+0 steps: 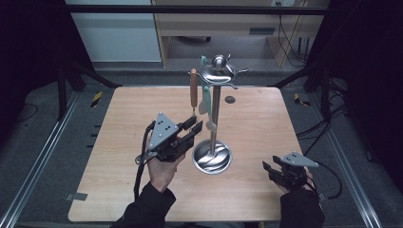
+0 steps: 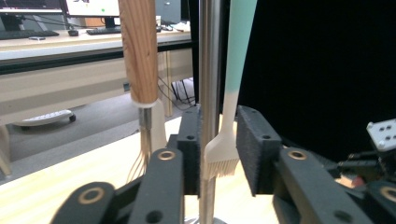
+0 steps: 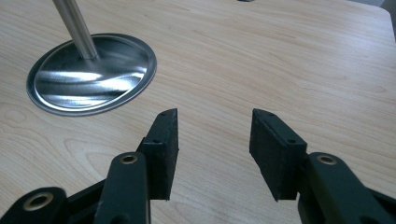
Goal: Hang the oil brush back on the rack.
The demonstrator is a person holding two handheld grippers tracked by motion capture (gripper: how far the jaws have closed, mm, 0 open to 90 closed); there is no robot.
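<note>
Left gripper (image 2: pixel 219 144) jaws spread around brush (image 2: pixel 223 149); advise centring before closing. Right gripper (image 3: pixel 214 140) spread, empty, over table (image 3: pixel 280 56).

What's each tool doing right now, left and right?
Left tool: open, jaws around the brush, not clamped.
Right tool: open, empty, above the table.

Left gripper (image 2: pixel 217 154): black jaws, brass-coloured pivots. Between them a cream brush head (image 2: pixel 222 156) on a mint-green handle; just beside, a brown wood-grain handle (image 2: pixel 139 46) and silver steel pole (image 2: pixel 208 70). Ahead of the right gripper (image 3: pixel 214 151), light woodgrain table (image 3: pixel 280 60), mirror-silver base (image 3: pixel 91 74).
</note>
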